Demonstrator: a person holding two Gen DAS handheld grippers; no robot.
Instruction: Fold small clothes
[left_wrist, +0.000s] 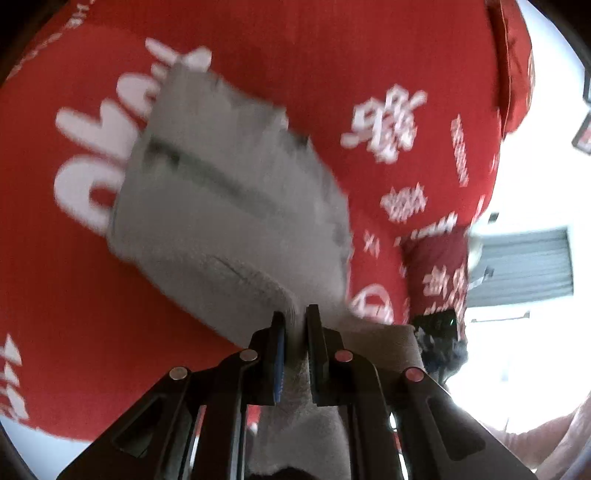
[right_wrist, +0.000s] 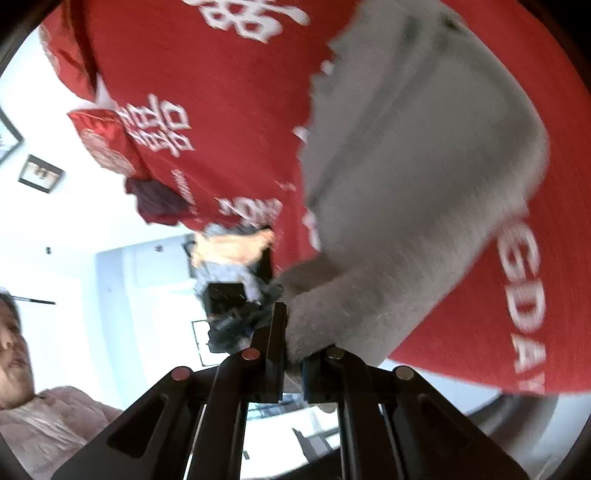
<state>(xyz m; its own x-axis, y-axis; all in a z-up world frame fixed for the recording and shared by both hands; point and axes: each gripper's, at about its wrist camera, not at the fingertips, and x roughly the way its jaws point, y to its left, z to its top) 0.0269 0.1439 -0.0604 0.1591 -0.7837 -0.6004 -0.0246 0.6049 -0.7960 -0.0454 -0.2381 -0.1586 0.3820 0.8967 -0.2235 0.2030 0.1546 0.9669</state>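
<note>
While you lifted the grey garment (left_wrist: 229, 192) above the red cloth (left_wrist: 369, 55), left gripper (left_wrist: 295, 325) and right gripper (right_wrist: 293, 332) each pinched an edge, apparently to fold it.

Grey cloth (left_wrist: 229, 206) fills the space ahead of both tools, pinched between the jaws. Red printed cover (left_wrist: 369, 55) lies bare around it. Dark red bundle (left_wrist: 436, 266) sits nr the edge.
</note>
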